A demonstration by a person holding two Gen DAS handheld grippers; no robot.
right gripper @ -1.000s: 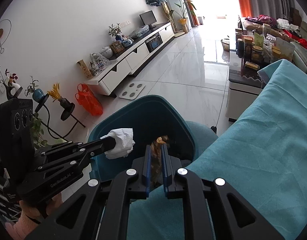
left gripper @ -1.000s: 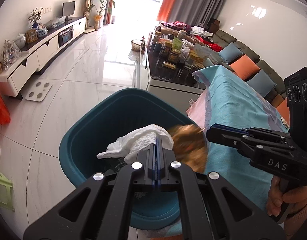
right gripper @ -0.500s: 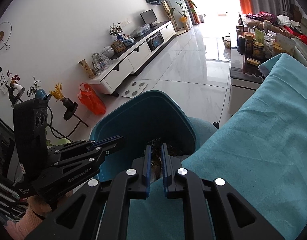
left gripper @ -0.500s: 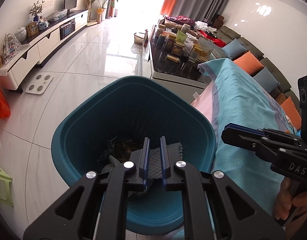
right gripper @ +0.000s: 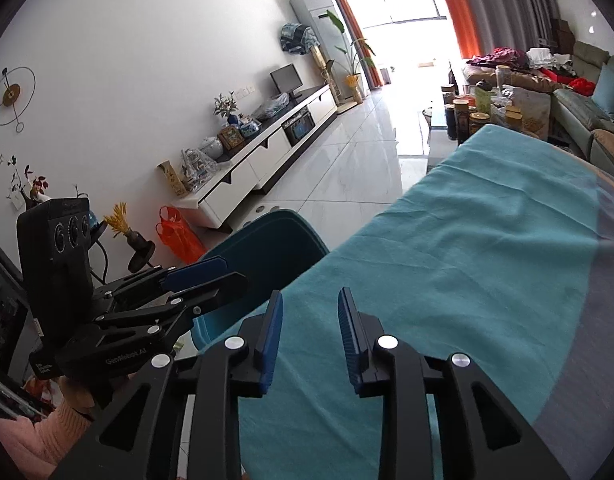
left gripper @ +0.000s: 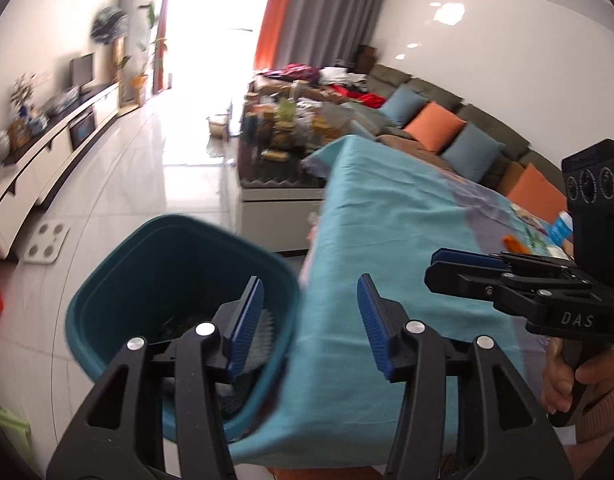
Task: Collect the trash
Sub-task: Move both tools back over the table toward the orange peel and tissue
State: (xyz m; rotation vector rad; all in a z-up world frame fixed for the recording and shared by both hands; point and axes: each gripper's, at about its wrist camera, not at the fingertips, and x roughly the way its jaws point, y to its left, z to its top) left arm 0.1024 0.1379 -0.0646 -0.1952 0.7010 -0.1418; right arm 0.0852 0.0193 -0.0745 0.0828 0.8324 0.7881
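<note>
both grippers, left gripper [left gripper: 310,320] and right gripper [right gripper: 310,334], have spread empty; teal bin [left gripper: 155,264] holds dark trash.

— What covers the table [left gripper: 391,216]?

— A teal cloth, creased, hanging over the near edge. Its far right part shows a paler, patterned strip.

— Anything lying on it?

— At its far right end a small orange thing [left gripper: 514,243] and a blue-and-white packet [left gripper: 559,229], too blurred to name.

— And the floor [right gripper: 347,168]?

— Glossy white tiles. A teal bin [left gripper: 155,276] stands on them just left of the table, touching the hanging cloth. Left of the bin, well apart, lies a white scale [left gripper: 46,239]. Beyond the table stands a low coffee table [left gripper: 275,188].
</note>
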